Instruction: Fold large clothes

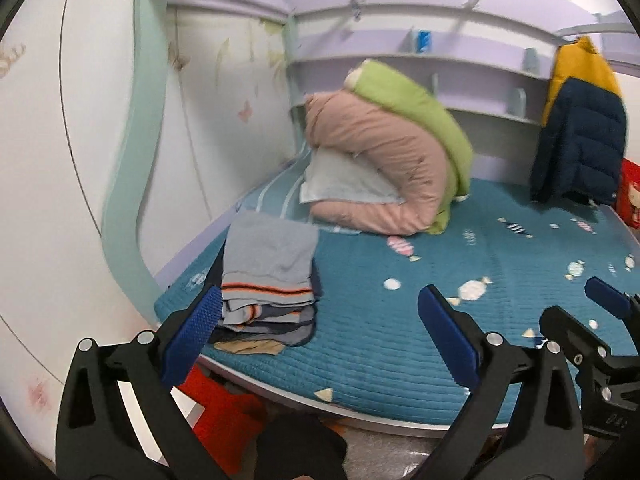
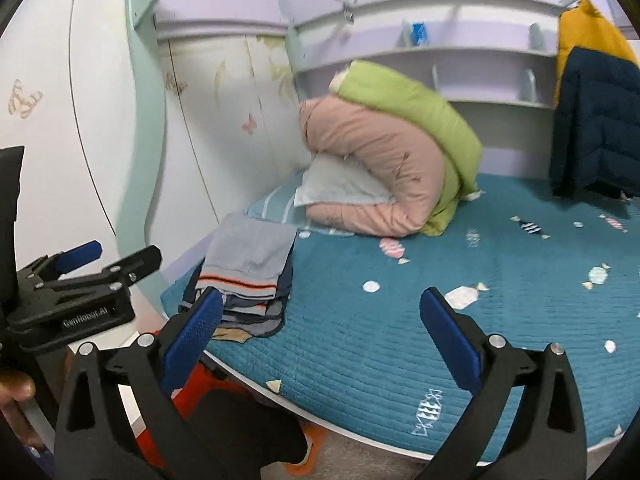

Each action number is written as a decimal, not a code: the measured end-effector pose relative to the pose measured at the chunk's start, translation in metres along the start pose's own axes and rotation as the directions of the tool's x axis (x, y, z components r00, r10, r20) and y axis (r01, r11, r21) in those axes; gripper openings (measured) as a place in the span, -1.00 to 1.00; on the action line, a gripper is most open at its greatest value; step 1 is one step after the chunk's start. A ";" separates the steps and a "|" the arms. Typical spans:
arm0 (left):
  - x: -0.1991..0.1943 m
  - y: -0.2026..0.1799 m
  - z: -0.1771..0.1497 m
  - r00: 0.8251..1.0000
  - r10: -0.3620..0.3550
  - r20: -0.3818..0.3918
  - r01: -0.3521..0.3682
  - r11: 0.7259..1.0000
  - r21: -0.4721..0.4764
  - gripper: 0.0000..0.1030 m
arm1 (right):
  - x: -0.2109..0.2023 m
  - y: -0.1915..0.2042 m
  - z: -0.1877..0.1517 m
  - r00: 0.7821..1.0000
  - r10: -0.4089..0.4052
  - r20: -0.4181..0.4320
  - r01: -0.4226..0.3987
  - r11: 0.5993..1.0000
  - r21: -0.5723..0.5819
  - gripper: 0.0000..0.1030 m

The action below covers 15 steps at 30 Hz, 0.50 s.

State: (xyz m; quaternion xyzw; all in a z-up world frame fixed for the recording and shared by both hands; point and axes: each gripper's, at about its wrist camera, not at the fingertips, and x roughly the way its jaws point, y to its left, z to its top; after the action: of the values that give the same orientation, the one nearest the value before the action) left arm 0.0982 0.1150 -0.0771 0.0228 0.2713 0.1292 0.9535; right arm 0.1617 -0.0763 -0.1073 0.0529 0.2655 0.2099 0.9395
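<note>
folded stack [image 1: 268, 280]: grey garments with orange and dark stripes, piled flat at the bed's near left corner, close against the wall side. likely parked there so the middle of the bed stays free as folding space. edges roughly squared, top piece lies smooth.
tan scrap [image 1: 248, 347]: a beige bit of cloth pokes out under the stack at the bed's front edge; cannot tell what it belongs to.
puffer jacket [image 1: 580, 136]: navy and yellow, hanging at the bed's far right corner from the frame, hem touching the bed. in my judgement the next large garment to fold; not in reach of either tool now.
bed [image 1: 400, 340]: teal quilted cover with candy print. the near middle carries no garment.
left gripper [image 1: 320, 320]: jaws wide apart, holding nothing, poised over the bed's front edge with one blue pad in front of the stack. looks like a free, ready posture.
right gripper [image 2: 322, 320]: jaws wide too, empty, alongside the left one and aimed at the same stretch of bed.
rolled bedding [image 1: 384, 160]: pink quilt with a green one behind, leaned at the far left corner over a pale pillow [image 1: 344, 180], pushed back out of the way.
shelves [image 1: 480, 76]: lilac, above the head of the bed, a small blue box on top.
floor: red and dark items below the bed's front edge, blurred.
</note>
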 end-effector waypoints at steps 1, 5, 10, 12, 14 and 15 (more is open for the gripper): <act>-0.009 -0.004 -0.001 1.000 -0.010 0.012 0.010 1.000 0.003 0.91 | -0.009 -0.002 0.000 1.000 -0.005 0.020 0.005 1.000 -0.001 0.85; -0.055 -0.021 -0.003 0.996 -0.046 0.080 0.045 0.999 0.015 0.91 | -0.049 -0.001 0.003 0.994 -0.053 0.098 0.056 0.998 -0.023 0.85; -0.095 -0.035 -0.002 0.986 -0.074 0.150 0.068 0.997 0.044 0.91 | -0.085 0.003 0.005 0.986 -0.064 0.156 0.071 0.997 -0.043 0.85; -0.107 -0.039 -0.002 0.982 -0.065 0.177 0.058 0.997 0.045 0.91 | -0.098 0.004 0.005 0.979 -0.074 0.190 0.084 0.995 -0.046 0.85; -0.118 -0.040 -0.002 0.978 -0.059 0.199 0.051 0.998 0.046 0.91 | -0.107 0.005 0.006 0.976 -0.078 0.205 0.091 0.994 -0.055 0.85; -0.123 -0.041 -0.001 0.975 -0.062 0.214 0.053 0.998 0.046 0.91 | -0.110 0.005 0.006 0.973 -0.078 0.215 0.092 0.994 -0.055 0.85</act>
State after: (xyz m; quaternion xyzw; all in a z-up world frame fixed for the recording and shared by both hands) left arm 0.0059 0.0439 -0.0198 0.0476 0.1694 0.0928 0.9800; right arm 0.0781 -0.1185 -0.0484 0.0330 0.1584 0.1709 0.9719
